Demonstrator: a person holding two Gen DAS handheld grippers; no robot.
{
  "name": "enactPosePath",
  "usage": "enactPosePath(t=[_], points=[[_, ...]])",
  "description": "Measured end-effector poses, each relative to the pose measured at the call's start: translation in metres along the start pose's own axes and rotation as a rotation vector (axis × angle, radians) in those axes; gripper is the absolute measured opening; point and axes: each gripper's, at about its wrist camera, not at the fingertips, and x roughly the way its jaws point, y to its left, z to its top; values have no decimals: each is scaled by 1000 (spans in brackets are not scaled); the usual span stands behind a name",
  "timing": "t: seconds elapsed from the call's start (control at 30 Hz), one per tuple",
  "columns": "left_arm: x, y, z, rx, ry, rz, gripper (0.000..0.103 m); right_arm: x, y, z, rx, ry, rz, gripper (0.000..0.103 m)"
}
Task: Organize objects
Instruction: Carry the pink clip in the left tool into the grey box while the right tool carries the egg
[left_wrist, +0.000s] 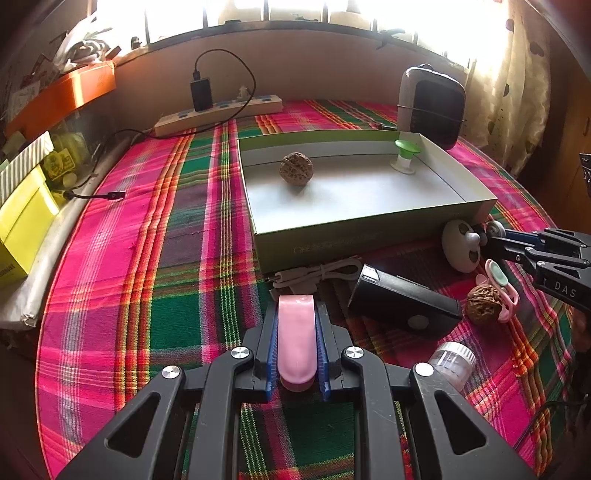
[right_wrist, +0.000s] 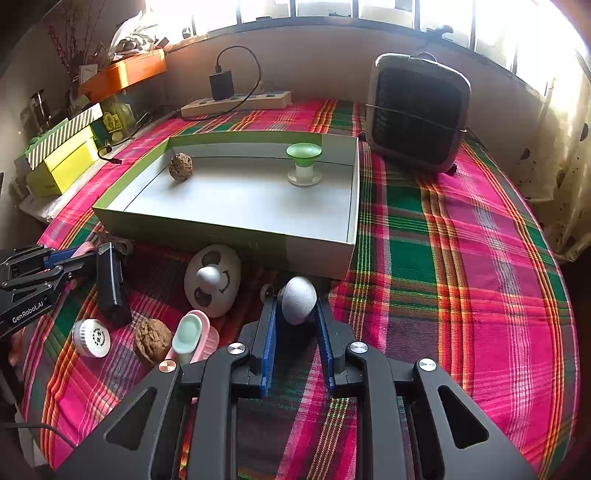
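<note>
Left wrist view: left gripper (left_wrist: 297, 314) clamped on a pink oblong piece (left_wrist: 297, 339), blue pads pressing both long sides. Its long axis runs along the fingers, rounded end toward the camera, far end pointing at the shallow box (left_wrist: 369, 218). It is held above the plaid cloth (left_wrist: 147, 240), just short of the box's near wall. A white cable (left_wrist: 317, 275) lies between the two. In the box: a walnut (left_wrist: 296, 169) at left, a green-capped spool (left_wrist: 405, 155) upright in the far right corner. Black rectangular device (left_wrist: 402, 302) lies to the right, long axis slanting right and toward the camera.

Right wrist view: right gripper (right_wrist: 297, 306) closed on a grey-white egg-shaped object (right_wrist: 298, 299), pads against its sides, narrow end tilted up and away toward the box (right_wrist: 317, 254). It sits just before the box's near wall, beside a white oval gadget (right_wrist: 212, 280). A second walnut (right_wrist: 152, 341) and a pink-and-mint clip (right_wrist: 192, 338) lie nearer left.
</note>
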Motion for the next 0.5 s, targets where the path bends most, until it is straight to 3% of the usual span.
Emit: enactPosePath(t=[0.5], points=[[-16,1,7,-2,-30,-3,16,-13,0,1,5,-27,-8,21]])
